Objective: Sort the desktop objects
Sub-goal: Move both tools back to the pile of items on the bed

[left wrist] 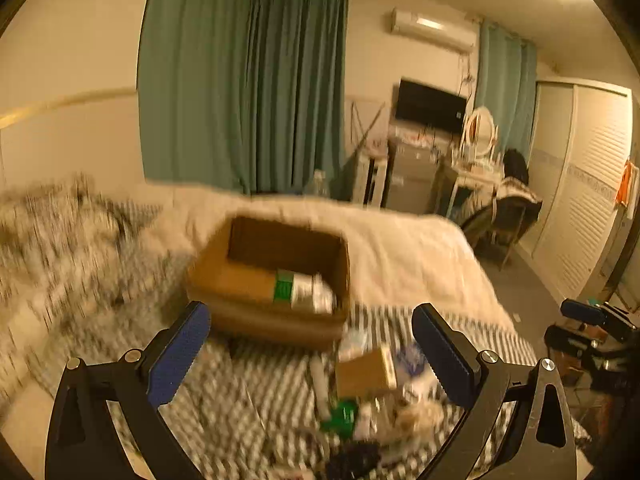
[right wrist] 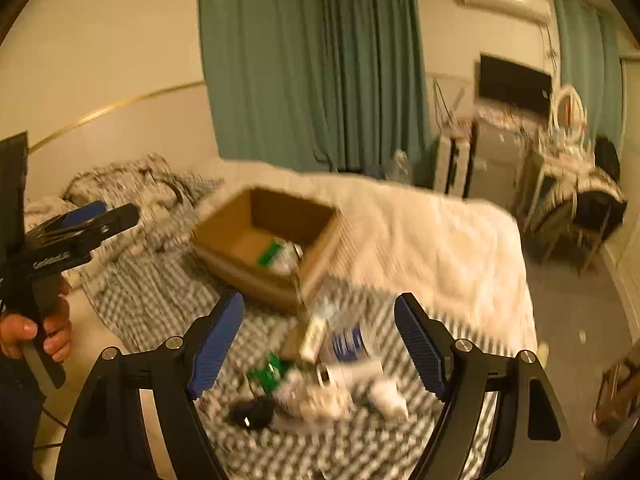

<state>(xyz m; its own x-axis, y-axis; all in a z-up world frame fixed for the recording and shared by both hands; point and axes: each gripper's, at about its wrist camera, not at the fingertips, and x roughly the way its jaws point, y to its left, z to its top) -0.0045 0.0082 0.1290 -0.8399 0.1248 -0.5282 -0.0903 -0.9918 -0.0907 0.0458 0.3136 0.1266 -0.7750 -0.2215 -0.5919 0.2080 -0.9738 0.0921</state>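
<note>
An open cardboard box [left wrist: 240, 280] sits on the bed with a green and white packet [left wrist: 304, 290] lying inside it. In front of it, on a checked cloth [left wrist: 240, 392], is a blurred pile: a small brown carton [left wrist: 364, 372], a green item [left wrist: 340, 416], a white tube [left wrist: 320, 380] and a black item [right wrist: 252, 414]. A blue and white pack [right wrist: 348, 342] is also in the pile. My left gripper [left wrist: 312, 312] hangs open and empty above the pile. My right gripper [right wrist: 320, 300] is open and empty too, over the same pile.
A white quilt [left wrist: 400, 256] covers the far half of the bed and a crumpled patterned blanket [left wrist: 68, 232] lies at the left. Beyond the bed's right edge are bare floor [right wrist: 572, 312], a chair [left wrist: 508, 216] and a wardrobe [left wrist: 592, 184].
</note>
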